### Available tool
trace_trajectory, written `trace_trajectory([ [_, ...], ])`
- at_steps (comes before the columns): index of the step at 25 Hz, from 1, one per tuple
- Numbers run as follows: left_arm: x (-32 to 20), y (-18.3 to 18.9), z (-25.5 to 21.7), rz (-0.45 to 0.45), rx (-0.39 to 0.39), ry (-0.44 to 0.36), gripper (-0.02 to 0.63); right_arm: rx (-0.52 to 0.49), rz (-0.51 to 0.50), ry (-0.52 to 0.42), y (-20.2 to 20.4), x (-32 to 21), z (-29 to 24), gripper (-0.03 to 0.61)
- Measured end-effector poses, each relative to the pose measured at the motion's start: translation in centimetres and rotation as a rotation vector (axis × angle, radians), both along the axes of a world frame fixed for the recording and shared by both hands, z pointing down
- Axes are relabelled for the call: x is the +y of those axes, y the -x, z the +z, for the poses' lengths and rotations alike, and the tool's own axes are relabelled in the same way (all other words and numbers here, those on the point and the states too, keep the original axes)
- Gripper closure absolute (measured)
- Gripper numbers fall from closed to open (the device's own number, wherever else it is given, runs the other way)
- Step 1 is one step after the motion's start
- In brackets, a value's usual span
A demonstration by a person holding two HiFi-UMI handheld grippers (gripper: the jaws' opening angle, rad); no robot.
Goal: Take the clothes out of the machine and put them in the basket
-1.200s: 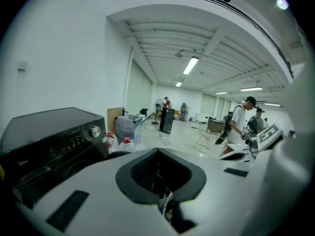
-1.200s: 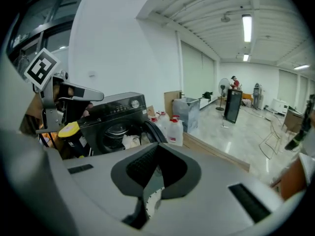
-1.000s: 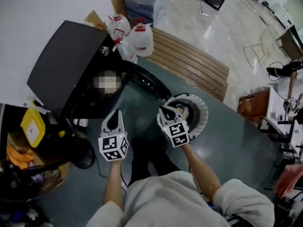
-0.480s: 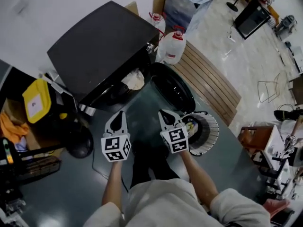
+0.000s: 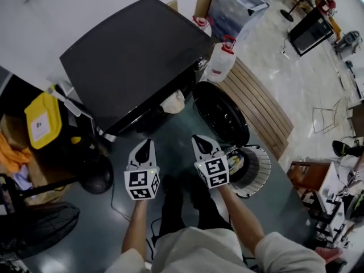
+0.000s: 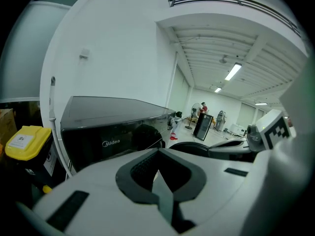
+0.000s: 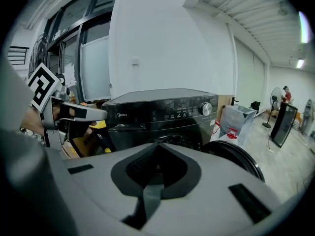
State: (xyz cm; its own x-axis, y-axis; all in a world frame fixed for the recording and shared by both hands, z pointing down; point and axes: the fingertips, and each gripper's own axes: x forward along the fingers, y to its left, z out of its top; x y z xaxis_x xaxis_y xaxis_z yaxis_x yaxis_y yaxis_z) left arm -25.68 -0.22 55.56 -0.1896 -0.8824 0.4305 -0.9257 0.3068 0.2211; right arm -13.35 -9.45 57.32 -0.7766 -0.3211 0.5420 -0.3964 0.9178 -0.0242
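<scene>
Claws on both sides are pressed together with nothing between them. I read that in each gripper view, where the dark pads meet at a seam. In the head view the left claw (image 5: 144,150) sits at lower centre and the right claw (image 5: 203,145) just to its right. Both point up the frame toward the washing machine (image 5: 133,56), and neither touches it.

That machine is a black box filling the upper middle of the head view. Its round door (image 5: 220,114) hangs open to the right of the drum mouth. A pale cloth (image 5: 173,102) shows at that mouth, below the machine's front edge and above the gap between my claws.

The basket (image 5: 260,175), white with ribbed walls, stands on the grey floor (image 5: 170,131) at centre right. It sits close beside the right claw and below the open door, and I can make out some fabric inside it.

From the left gripper view the machine (image 6: 110,127) fills the middle left. From the right gripper view I see its front panel (image 7: 165,113) and the door (image 7: 237,157) at lower right.

A yellow container (image 5: 41,121) stands at the left of the head view. Two jugs (image 5: 220,62) stand at the upper right of the machine.
</scene>
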Motion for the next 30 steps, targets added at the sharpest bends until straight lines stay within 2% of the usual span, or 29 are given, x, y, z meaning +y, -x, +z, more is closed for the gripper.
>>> trace_trajectory([
  [11,-1.1,0.6,3.8,-0.111,-0.047,0.048,0.595,-0.013,-0.128,0.02,1.9,-3.8,4.3,0.555],
  [15,-1.7,-0.3,6.2,-0.141,-0.039,0.064,0.595,-0.001,-0.156,0.05,1.5,-4.5,7.4,0.555],
  [30,-3.5,0.5,16.9,-0.125,-0.017,0.064,0.595,0.011,-0.13,0.066,2.9,-5.5,20.0,0.555],
])
